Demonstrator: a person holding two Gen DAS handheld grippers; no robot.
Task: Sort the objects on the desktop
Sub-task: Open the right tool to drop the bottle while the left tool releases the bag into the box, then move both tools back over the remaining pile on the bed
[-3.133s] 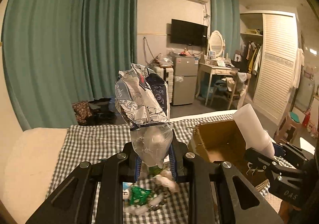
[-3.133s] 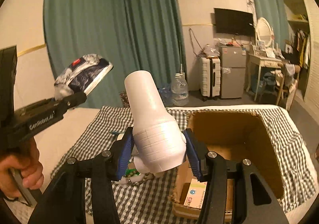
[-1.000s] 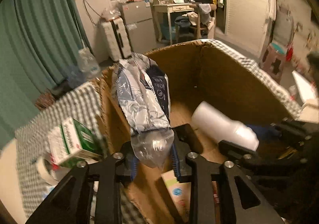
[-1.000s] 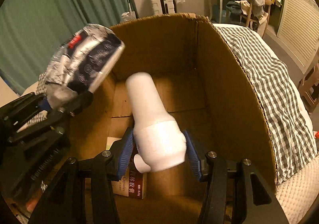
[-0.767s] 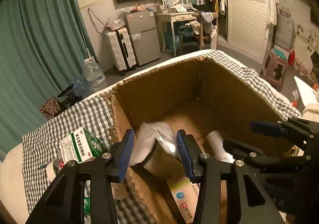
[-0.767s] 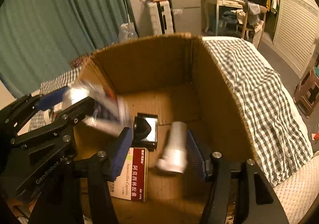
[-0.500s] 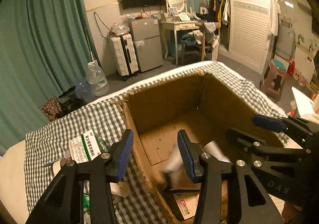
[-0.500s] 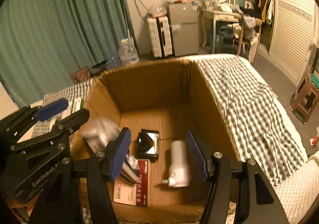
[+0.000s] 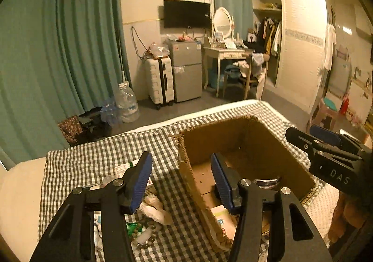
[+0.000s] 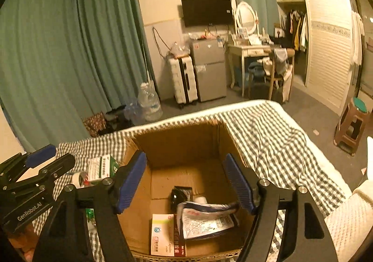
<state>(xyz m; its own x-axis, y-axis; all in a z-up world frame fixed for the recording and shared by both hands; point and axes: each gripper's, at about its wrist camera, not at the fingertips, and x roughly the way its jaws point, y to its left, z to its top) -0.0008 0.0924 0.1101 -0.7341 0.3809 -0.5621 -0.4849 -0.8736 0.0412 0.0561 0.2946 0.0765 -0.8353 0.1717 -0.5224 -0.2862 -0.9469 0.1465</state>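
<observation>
An open cardboard box [image 10: 177, 145] stands on the checked cloth; it also shows in the left wrist view [image 9: 235, 136]. Inside lie the crumpled snack bag [image 10: 205, 217], a white bottle [image 10: 200, 199] mostly hidden under it, a black item [image 10: 179, 194] and a medicine box [image 10: 163, 234]. My right gripper [image 10: 184, 182] is open and empty above the box. My left gripper [image 9: 181, 180] is open and empty, astride the box's left wall. A green-white carton [image 10: 102, 166], tape roll [image 10: 77, 179], beads [image 9: 144, 236] and white wad [image 9: 153, 208] lie left of the box.
The checked cloth [image 10: 268, 136] covers a bed that ends at the far and right edges. Beyond are green curtains [image 9: 58, 63], water bottles [image 9: 123, 103], a suitcase [image 9: 160, 80], small fridge [image 9: 186, 70], dressing table [image 9: 226, 52] and a stool [image 10: 352, 122].
Both grippers opened over the box and dropped the snack bag and white bottle inside. Both then rose and drew back, now empty.
</observation>
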